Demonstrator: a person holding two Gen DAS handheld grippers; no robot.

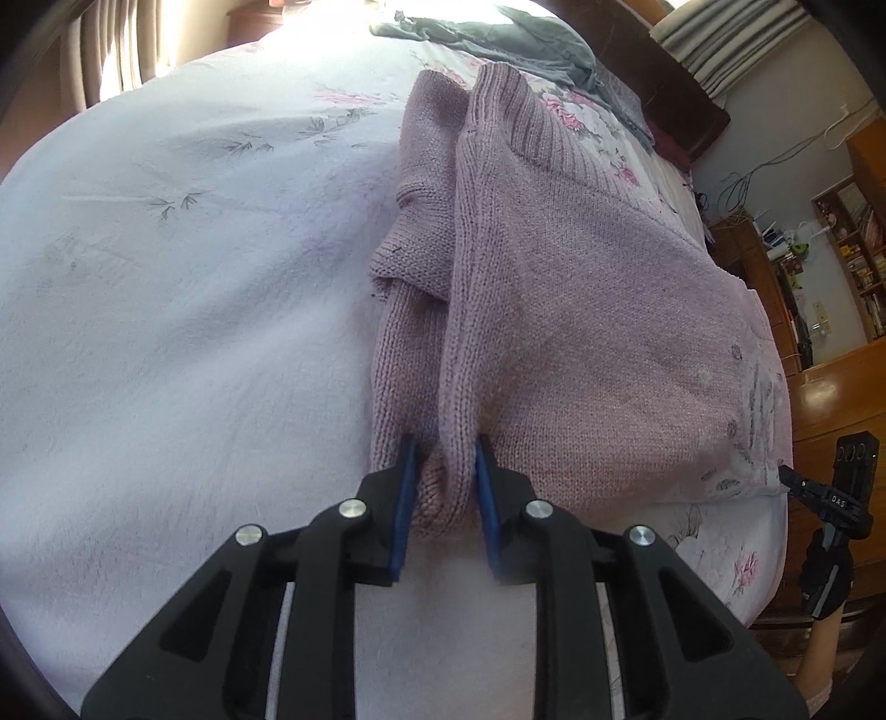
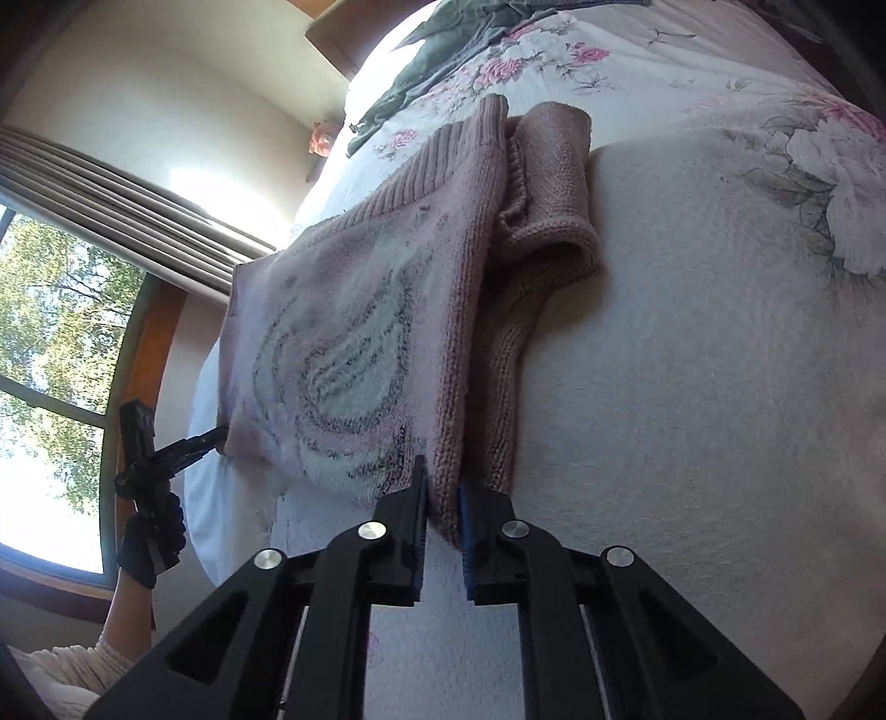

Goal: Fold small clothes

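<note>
- My left gripper [image 1: 446, 487] is clamped on a folded edge of the pink knit sweater [image 1: 581, 310], its blue pads [image 1: 403, 515] narrowed onto a bunched roll of the knit.
- My right gripper [image 2: 443, 515] is likewise pinched on the sweater [image 2: 354, 310], with a thin fold of the edge caught between its nearly closed fingers.
- The sweater lies on the bed [image 1: 166, 310], on a pale sheet with a flower print, and part of it is folded over itself; a sleeve [image 2: 545, 221] lies doubled up beside the body.
- Only the right wrist view shows the grey and white striped pattern [image 2: 343, 376] knitted into the sweater's front; the left wrist view shows mostly plain pink knit, with that pattern only at the far edge.
- The right wrist view also takes in the window [image 2: 50, 387], with trees outside, and the pleated curtain [image 2: 127, 188].
- The left wrist view instead shows wooden shelves [image 1: 853, 260] along the wall.
- A grey garment [image 1: 498, 39] lies crumpled at the far end of the bed, seen in both views.
- Each view catches the other gripper at the sweater's opposite corner, held in a black-gloved hand [image 2: 152, 531] with a bare forearm below it.
- Both of my grippers point low and forward along the bed.
</note>
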